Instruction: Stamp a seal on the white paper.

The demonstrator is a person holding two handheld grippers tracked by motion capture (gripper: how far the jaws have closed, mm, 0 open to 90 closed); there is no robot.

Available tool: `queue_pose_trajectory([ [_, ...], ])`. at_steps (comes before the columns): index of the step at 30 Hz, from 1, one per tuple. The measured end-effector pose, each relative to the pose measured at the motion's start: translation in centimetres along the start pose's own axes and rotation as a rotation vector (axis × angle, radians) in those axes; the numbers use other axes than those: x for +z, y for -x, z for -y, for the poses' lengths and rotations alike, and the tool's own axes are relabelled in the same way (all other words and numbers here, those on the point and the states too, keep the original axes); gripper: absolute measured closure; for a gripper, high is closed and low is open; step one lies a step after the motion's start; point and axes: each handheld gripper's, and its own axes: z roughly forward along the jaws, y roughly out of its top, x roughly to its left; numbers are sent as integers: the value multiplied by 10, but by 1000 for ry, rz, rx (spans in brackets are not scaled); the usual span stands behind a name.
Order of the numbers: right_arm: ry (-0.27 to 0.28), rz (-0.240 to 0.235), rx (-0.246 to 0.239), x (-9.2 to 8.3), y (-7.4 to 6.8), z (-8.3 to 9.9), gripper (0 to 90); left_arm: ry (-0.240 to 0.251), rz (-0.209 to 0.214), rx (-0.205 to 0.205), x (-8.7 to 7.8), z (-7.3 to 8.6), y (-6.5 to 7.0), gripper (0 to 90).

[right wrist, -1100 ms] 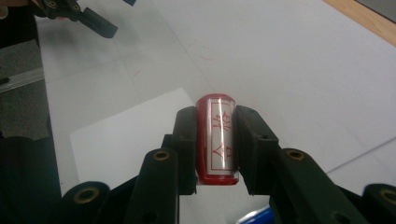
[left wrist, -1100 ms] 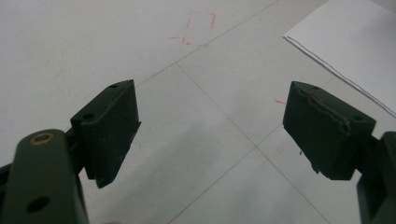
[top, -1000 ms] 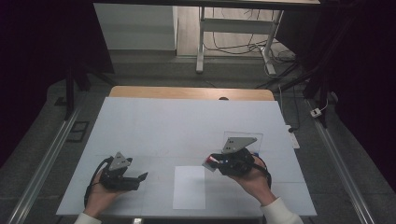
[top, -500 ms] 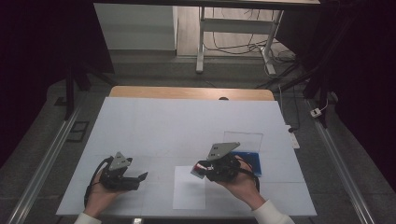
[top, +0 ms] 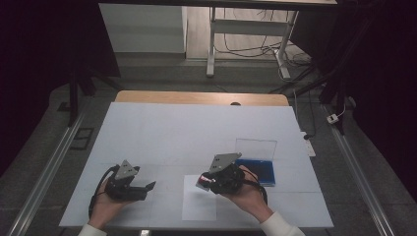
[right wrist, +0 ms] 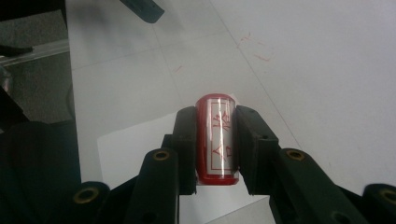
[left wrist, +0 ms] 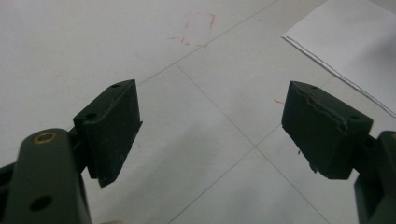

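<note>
White covers nearly the whole desk (top: 196, 132), which takes up the centre of the high view and carries only a few things. Largest of them is the blue pad case (top: 256, 167), right of centre, with its clear lid (top: 255, 146) standing open behind it; the blue bed looks like an ink pad, though that is a judgement. A sheet of paper (top: 198, 204) lies flat at the lower middle of that view, just left of the case.

At the lower left, the left tongs (top: 147, 187) rest low over the bare desk, held by the left hand (top: 105, 206). In the left gripper view the two black jaws stand wide apart with nothing between them.

Just above the sheet in the high view, the right tongs (right wrist: 215, 140) are clamped on a small red stamp (right wrist: 217, 140), the smallest thing here. In the right gripper view it sits at the centre, upright between the jaws, over the near corner of the sheet, its label of red characters facing the camera.

The stamp looks light, stiff and round-bodied, with a glossy plastic skin that I judge slippery. A round barrel can roll or twist between flat pads, so the hold belongs across its middle, squarely, as it is now. It should bear a firm squeeze; the paper beneath is thin and may slide when pressed.
</note>
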Motion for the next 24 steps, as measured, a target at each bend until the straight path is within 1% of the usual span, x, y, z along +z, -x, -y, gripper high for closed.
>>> queue_pose_trajectory([
  [4, -8, -7, 0, 5, -1, 1, 707, 0, -1, 0, 0, 0, 0, 194],
  [10, -46, -1, -8, 11, -1, 3, 707, 1, -2, 0, 0, 0, 0, 194],
  [17, -72, -5, -10, 19, -1, 6, 707, -2, -2, 3, 0, 0, 0, 194],
  [20, -93, -10, -20, 24, -2, 6, 707, -3, -2, 4, 0, 0, 0, 194],
  [24, -104, -18, -36, 30, -6, 5, 708, -3, -3, 3, 0, 0, 0, 194],
])
